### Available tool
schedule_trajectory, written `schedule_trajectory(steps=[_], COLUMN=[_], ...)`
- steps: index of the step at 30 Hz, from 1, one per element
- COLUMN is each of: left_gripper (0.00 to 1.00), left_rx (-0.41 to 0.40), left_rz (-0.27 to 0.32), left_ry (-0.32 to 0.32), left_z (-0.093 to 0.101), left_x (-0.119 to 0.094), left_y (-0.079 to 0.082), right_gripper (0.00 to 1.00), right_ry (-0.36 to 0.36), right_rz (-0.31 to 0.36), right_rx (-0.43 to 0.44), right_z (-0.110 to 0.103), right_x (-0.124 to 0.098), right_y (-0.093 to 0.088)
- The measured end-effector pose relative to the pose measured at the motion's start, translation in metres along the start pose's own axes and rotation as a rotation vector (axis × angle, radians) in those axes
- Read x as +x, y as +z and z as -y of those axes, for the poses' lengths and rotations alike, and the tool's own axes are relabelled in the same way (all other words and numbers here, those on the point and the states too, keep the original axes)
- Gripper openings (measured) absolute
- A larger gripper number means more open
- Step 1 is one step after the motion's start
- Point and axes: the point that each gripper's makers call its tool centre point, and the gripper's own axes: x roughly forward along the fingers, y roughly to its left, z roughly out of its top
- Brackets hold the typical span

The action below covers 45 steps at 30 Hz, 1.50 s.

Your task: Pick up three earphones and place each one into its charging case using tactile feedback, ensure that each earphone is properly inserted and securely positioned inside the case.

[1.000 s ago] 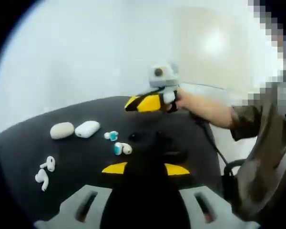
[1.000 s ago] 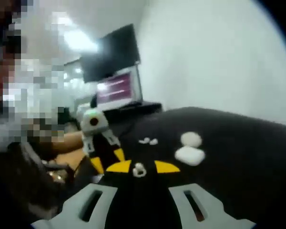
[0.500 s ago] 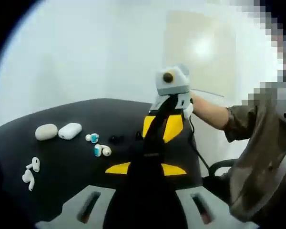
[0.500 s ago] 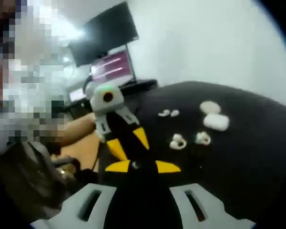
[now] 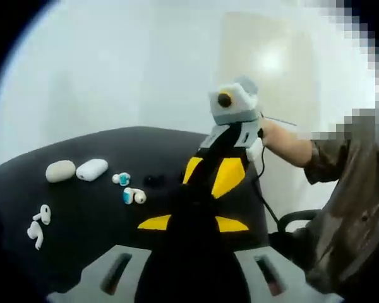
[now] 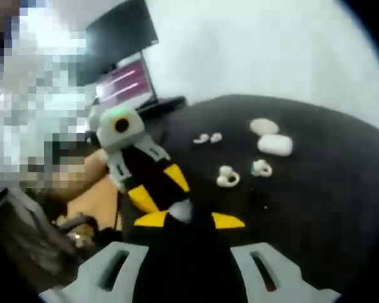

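On the black table (image 5: 101, 214), earphones (image 5: 38, 224) and cases (image 5: 91, 169), no legible labels; both claws' openness unclear.

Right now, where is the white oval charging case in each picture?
Left gripper view: the white charging case lies far left on the black table, just right of the beige case.
Right gripper view: the same white case lies upper right, just below the beige case.
Shared landmark: the beige case.

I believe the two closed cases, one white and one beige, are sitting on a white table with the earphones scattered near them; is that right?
Not quite: the table is black, not white, as the left gripper view shows. The white case and beige case do sit there, with earphones scattered nearby.
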Motion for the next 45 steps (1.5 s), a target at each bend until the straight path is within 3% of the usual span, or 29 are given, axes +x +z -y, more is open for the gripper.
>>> schedule_trajectory(steps=[5,10,14,16,18,21,25,29,37,39,40,42,44,45], left_gripper=[0.24,0.19,0.12,0.03,0.04,0.11,0.20,0.32,0.22,0.18,0.17,0.15,0.15,0.15], left_rx=[-0.028,-0.040,-0.047,0.032,0.098,0.156,0.135,0.064,0.043,0.106,0.133,0.112,0.109,0.104], left_rz=[-0.001,0.007,0.046,0.052,0.036,-0.046,-0.077,-0.011,0.027,-0.009,-0.011,0.001,0.005,0.006], left_ry=[-0.014,-0.062,-0.091,-0.034,-0.012,-0.011,-0.007,-0.056,-0.036,-0.034,-0.037,-0.030,-0.027,-0.029], left_z=[0.004,0.014,0.016,0.009,0.011,0.016,0.016,0.027,0.015,0.013,0.013,0.013,0.011,0.010], left_x=[-0.002,-0.005,-0.009,-0.010,-0.009,-0.004,0.002,0.006,0.016,0.020,0.021,0.021,0.020,0.020], left_y=[0.000,0.002,0.011,0.017,0.017,0.010,0.008,0.018,0.024,0.016,0.015,0.017,0.017,0.017], right_gripper=[0.25,0.22,0.13,0.08,0.09,0.10,0.10,0.10,0.12,0.13,0.14,0.16,0.16,0.16], right_ry=[-0.056,-0.114,-0.159,-0.159,-0.126,-0.113,-0.109,-0.086,-0.061,-0.038,-0.032,-0.016,0.019,-0.002], right_rz=[0.093,0.166,0.129,0.124,0.118,0.115,0.107,0.120,0.123,0.128,0.114,0.125,0.182,0.225], right_rx=[-0.216,-0.379,-0.460,-0.465,-0.467,-0.461,-0.437,-0.449,-0.542,-0.537,-0.532,-0.518,-0.453,-0.407], right_z=[-0.008,-0.016,-0.012,-0.013,-0.015,-0.013,-0.009,-0.014,-0.024,-0.027,-0.027,-0.025,-0.027,-0.018], right_x=[0.000,-0.007,-0.011,-0.012,-0.012,-0.010,-0.008,-0.007,-0.004,-0.005,-0.006,-0.011,-0.022,-0.034], right_y=[0.007,0.011,0.005,0.002,-0.003,-0.006,-0.011,-0.012,-0.013,-0.014,-0.017,-0.015,-0.007,0.003])
